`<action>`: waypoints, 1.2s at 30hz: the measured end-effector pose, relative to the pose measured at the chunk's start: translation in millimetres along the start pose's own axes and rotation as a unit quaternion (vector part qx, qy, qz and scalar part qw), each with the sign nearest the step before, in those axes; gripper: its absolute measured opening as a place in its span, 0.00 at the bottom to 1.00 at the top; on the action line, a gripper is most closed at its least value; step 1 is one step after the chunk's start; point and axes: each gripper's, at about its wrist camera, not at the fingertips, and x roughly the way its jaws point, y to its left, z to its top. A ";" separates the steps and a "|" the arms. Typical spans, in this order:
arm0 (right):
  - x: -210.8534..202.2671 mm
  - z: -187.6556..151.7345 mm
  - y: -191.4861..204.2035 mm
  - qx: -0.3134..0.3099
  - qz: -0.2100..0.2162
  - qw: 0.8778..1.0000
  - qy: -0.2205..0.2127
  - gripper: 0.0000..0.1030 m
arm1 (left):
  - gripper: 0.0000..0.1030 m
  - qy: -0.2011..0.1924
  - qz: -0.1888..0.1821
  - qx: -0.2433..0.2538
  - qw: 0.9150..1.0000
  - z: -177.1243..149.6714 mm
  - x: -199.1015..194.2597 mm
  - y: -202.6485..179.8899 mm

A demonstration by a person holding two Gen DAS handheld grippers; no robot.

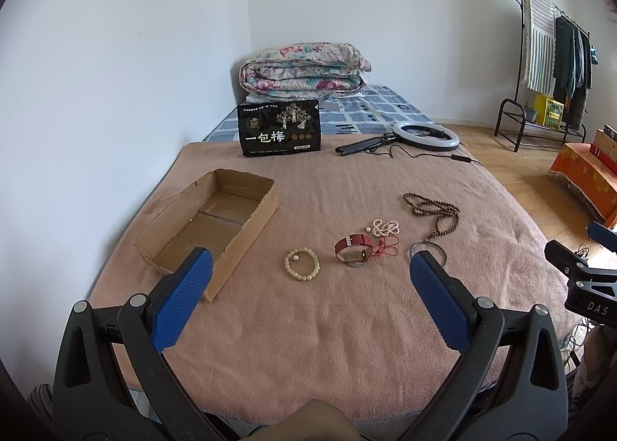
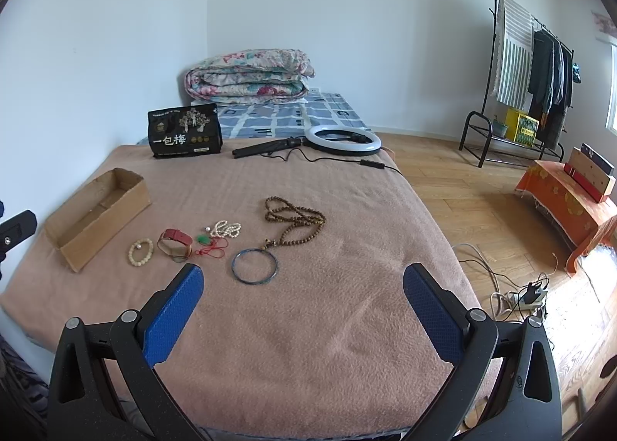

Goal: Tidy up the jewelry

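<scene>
Jewelry lies on a pink blanket [image 1: 347,325]: a cream bead bracelet [image 1: 302,263] [image 2: 140,252], a red-strap watch [image 1: 353,250] [image 2: 175,242], a white pearl strand [image 1: 385,227] [image 2: 227,228], a red cord with a green pendant [image 2: 210,246], a brown bead necklace [image 1: 432,209] [image 2: 295,219] and a blue bangle [image 2: 255,265]. An empty cardboard box [image 1: 210,225] [image 2: 96,209] sits to their left. My left gripper [image 1: 310,267] is open and empty, short of the bracelet. My right gripper [image 2: 302,283] is open and empty, short of the bangle.
A black snack bag [image 1: 279,128] [image 2: 185,136] and a ring light [image 1: 424,136] [image 2: 341,140] with its cable lie at the blanket's far edge. A folded floral quilt [image 1: 304,70] lies behind. To the right are wood floor, a clothes rack [image 2: 532,93] and a power strip [image 2: 528,300].
</scene>
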 end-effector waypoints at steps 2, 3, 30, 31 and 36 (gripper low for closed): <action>0.2 -0.1 -0.2 0.000 0.000 1.000 0.001 0.99 | 1.00 0.001 0.000 0.001 1.000 0.0 0.1 -0.1; 0.4 -0.5 -0.2 0.000 0.000 1.000 0.002 0.99 | 1.00 0.002 -0.001 0.000 1.000 -0.8 2.1 0.5; 82.6 17.8 -6.1 -0.046 0.060 0.995 0.071 0.99 | 0.89 0.071 -0.070 0.068 0.993 -8.8 106.7 4.2; 87.4 17.5 -6.9 -0.045 0.062 0.994 0.077 0.99 | 0.87 0.075 -0.074 0.068 0.992 -8.7 112.0 3.0; 112.1 16.7 -5.5 -0.056 0.071 0.990 0.107 0.99 | 0.72 0.102 -0.102 0.071 0.987 -12.0 149.3 -2.2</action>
